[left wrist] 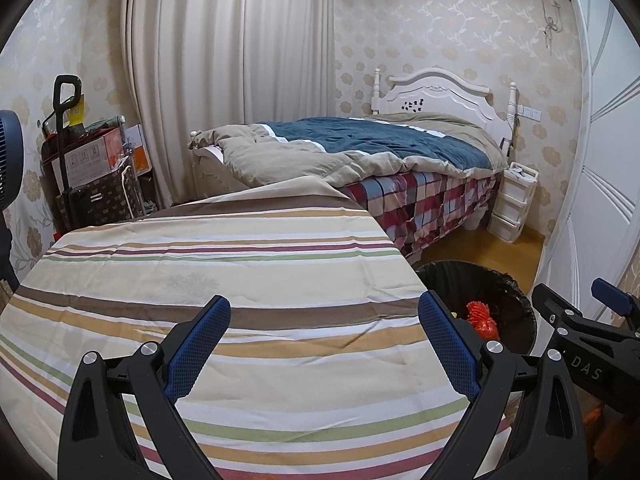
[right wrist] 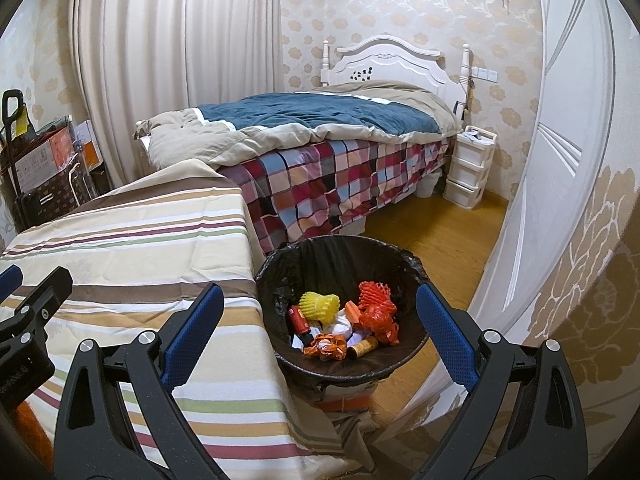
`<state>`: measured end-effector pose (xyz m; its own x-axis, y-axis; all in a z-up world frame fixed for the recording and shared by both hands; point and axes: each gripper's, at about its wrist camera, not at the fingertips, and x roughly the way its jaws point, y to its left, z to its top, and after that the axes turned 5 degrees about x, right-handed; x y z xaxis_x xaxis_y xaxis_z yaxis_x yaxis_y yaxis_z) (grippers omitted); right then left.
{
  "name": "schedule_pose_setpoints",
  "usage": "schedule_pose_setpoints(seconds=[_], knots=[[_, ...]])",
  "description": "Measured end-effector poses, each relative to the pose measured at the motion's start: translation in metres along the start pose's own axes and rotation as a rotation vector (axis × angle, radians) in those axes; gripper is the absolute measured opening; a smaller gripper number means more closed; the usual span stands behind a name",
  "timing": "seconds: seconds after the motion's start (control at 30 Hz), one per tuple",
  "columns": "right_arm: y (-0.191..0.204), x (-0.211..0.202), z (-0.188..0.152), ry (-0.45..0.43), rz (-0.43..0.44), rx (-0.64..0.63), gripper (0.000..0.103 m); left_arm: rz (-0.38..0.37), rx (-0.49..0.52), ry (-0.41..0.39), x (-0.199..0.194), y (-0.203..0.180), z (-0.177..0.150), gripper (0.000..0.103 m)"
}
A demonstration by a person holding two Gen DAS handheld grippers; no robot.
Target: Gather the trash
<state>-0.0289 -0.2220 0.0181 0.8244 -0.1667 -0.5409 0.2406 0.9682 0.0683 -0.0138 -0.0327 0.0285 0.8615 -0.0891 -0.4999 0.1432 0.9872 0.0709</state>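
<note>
A round bin with a black liner (right wrist: pixel 280 268) stands on the floor beside the striped table (right wrist: pixel 120 248). It holds trash: a yellow foam net (right wrist: pixel 318 307), a red foam net (right wrist: pixel 374 300), orange wrappers (right wrist: pixel 328 346), a small red can (right wrist: pixel 297 318), white paper. My right gripper (right wrist: pixel 320 308) is open and empty, hovering above the bin. My left gripper (left wrist: pixel 324 322) is open and empty over the striped tablecloth (left wrist: pixel 224 264). The bin (left wrist: pixel 444 276) shows at the table's right edge in the left wrist view, with the red net (left wrist: pixel 480 316) inside. The right gripper (left wrist: pixel 580 312) appears at far right there.
A bed (right wrist: pixel 320 128) with a blue and beige quilt and checked sheet stands behind the table. A white drawer unit (right wrist: pixel 468 168) stands by the headboard. Boxes and a black trolley (left wrist: pixel 80 168) crowd the left corner. A white door (right wrist: pixel 560 160) is at right. Wooden floor (right wrist: pixel 440 232) lies beyond the bin.
</note>
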Motion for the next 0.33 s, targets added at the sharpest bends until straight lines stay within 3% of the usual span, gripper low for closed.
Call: schedule_pose_setpoints(seconds=[0.33], knots=[[0.025, 0.01, -0.003, 0.019, 0.028, -0.042, 0.095, 0.052, -0.038, 0.038, 0.015, 0.023, -0.004, 0.094]])
